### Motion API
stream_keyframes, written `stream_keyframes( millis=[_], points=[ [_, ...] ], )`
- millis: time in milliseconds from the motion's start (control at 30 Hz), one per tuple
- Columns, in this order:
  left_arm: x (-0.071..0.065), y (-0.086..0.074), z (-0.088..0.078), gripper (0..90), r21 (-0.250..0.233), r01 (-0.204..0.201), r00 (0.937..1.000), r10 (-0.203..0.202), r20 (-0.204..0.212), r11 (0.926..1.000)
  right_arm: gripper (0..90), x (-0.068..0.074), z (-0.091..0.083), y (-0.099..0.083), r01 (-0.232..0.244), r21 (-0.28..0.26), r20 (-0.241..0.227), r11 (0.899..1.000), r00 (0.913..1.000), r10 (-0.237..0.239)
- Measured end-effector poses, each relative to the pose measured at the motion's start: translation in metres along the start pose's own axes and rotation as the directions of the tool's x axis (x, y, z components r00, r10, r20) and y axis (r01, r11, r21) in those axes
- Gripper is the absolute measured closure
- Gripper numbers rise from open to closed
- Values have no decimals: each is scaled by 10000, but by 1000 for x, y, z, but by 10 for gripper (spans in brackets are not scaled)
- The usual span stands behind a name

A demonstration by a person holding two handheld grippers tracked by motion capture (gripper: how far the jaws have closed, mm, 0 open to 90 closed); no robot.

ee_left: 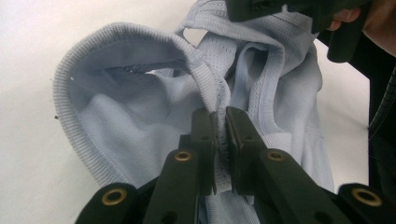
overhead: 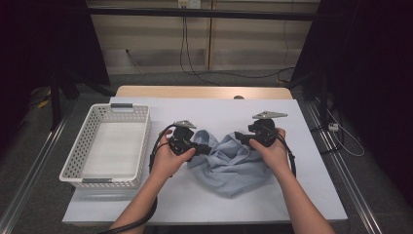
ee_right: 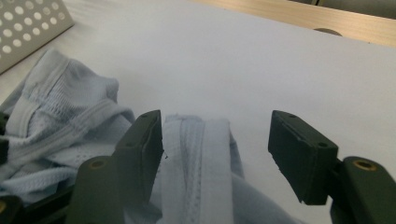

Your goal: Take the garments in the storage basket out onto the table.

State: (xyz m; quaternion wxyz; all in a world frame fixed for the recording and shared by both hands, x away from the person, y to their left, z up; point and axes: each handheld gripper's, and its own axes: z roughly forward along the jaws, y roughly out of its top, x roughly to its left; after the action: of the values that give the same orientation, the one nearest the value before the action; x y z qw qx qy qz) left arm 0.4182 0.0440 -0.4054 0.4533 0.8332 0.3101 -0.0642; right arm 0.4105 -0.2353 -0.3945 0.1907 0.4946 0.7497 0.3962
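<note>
A light blue mesh garment (overhead: 229,163) is lying crumpled on the white table cover (overhead: 272,204), between the two hands, right of the white perforated basket (overhead: 104,146). A ribbed hem (ee_left: 205,79) is being pinched by the left gripper (ee_left: 221,123); its jaws are pressed nearly together with the fabric edge clamped between them. The right gripper (ee_right: 215,140) is being held with jaws spread; a folded seam band (ee_right: 196,154) is lying between them, touching the left pad (ee_right: 144,149) but well clear of the other, so nothing is being gripped on that side yet.

Risks being flagged:
- Only a thin ribbed edge is being held at the left; it is likely to slip out if the cloth is being pulled taut before the right side closes.
- The band at the right is sitting off-centre; a closing pinch may catch only one layer, or miss and push the fold away.
- Several layers are bunched, so a wrong layer may be grabbed and the garment may be lifted twisted.
- The basket rim could be snagged by hanging cloth if the piece is being carried low.
</note>
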Motion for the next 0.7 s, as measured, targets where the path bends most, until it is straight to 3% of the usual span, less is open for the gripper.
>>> stream_keyframes(
  millis=[167, 233, 333, 433, 700],
  points=[
    [0, -1, 0, 827, 21, -10, 10000, 11, -21, 10000, 431, 4, 12, 4, -174, 191, -183, 9997, 9997, 177],
    [0, -1, -1, 827, -13, 7, 10000, -7, -39, 10000, 619, 7, 14, 5, 102, 351, -330, 9993, 9994, -91],
    [0, -1, -1, 827, -35, 28, 10000, -28, -54, 10000, 778, 8, 14, 2, 209, 408, -555, 9989, 9983, -187],
    [1, -1, -1, 827, -73, 38, 10000, -39, -52, 10000, 816, 7, 9, -1, 116, 311, -950, 9994, 9954, -86],
    [2, -3, 0, 826, -69, 89, 9999, -90, -123, 9999, 880, 8, -17, -13, 485, -158, -1267, 9987, 9907, -501]
  ],
)
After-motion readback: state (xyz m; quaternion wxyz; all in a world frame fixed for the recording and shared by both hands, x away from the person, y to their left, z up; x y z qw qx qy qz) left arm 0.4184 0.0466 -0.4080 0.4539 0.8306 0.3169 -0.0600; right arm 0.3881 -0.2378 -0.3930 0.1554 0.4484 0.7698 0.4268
